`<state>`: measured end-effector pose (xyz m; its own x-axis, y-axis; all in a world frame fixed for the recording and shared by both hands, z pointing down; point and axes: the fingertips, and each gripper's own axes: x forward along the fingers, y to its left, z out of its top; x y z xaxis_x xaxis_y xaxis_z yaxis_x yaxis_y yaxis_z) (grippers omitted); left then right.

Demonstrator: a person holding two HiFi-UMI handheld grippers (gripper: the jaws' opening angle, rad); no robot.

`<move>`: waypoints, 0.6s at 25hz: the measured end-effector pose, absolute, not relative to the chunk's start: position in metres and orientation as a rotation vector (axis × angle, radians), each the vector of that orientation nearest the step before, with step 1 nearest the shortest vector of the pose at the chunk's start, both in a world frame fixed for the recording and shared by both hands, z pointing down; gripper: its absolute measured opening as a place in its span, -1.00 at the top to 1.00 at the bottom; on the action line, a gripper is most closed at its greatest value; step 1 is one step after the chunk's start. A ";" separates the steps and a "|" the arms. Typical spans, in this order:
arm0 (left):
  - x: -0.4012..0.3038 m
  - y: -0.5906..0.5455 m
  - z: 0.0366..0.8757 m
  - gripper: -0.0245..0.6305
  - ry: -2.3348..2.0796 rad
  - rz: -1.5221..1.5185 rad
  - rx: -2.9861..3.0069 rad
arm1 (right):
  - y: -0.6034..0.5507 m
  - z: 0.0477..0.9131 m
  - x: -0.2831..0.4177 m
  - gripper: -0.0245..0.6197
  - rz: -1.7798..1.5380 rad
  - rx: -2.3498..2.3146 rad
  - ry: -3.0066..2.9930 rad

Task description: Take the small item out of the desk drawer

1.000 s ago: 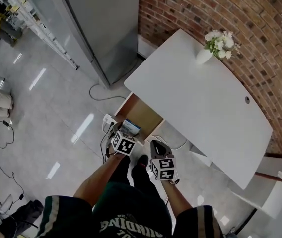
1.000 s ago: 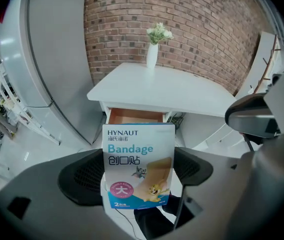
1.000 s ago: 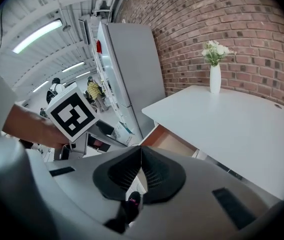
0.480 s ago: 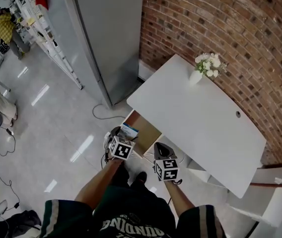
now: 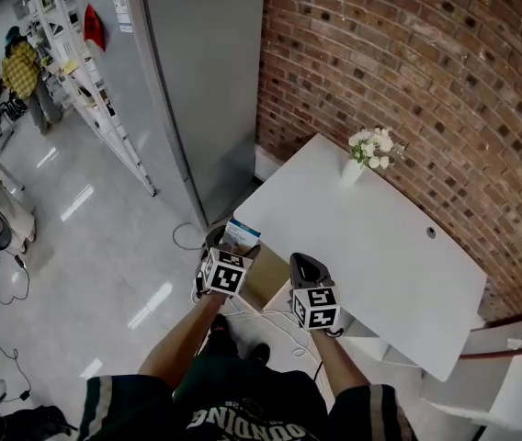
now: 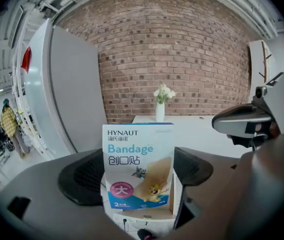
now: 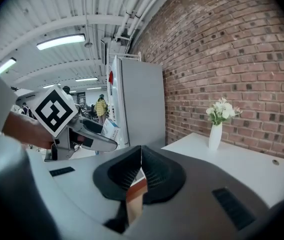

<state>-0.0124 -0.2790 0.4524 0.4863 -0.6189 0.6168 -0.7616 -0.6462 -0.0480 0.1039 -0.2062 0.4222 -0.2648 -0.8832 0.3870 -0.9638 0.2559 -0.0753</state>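
The taking-out step looks nearly done. Left of centre in the head view, the left claw (image 5: 227, 246) grips the white-and-blue cardboard bandage box (image 6: 138, 169) above the open brown wooden drawer (image 5: 268, 281). The right claw (image 7: 139, 170) is clenched on nothing. The next move is probably setting the box on the white table (image 5: 371, 237).

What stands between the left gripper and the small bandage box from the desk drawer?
Nothing visible does. The small blue-and-white cardboard bandage box is already clamped upright between the jaws of the left gripper, out of the open wooden drawer. The right gripper, jaws together, is beside it, not between.
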 end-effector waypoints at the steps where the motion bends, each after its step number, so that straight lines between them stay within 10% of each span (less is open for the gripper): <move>1: -0.011 -0.283 0.441 -0.38 -1.197 0.873 2.520 | -0.211 0.413 0.105 0.85 0.410 1.724 -2.271; 15: -0.008 -0.318 0.331 -0.38 -1.337 0.594 2.679 | -0.249 0.304 0.122 0.85 0.154 1.861 -2.376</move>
<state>-0.0081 -0.3184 0.3309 0.5414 -0.7501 0.3798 -0.7847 -0.6130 -0.0921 0.1219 -0.2485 0.3039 -0.2370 -0.9588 0.1566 -0.9710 0.2391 -0.0059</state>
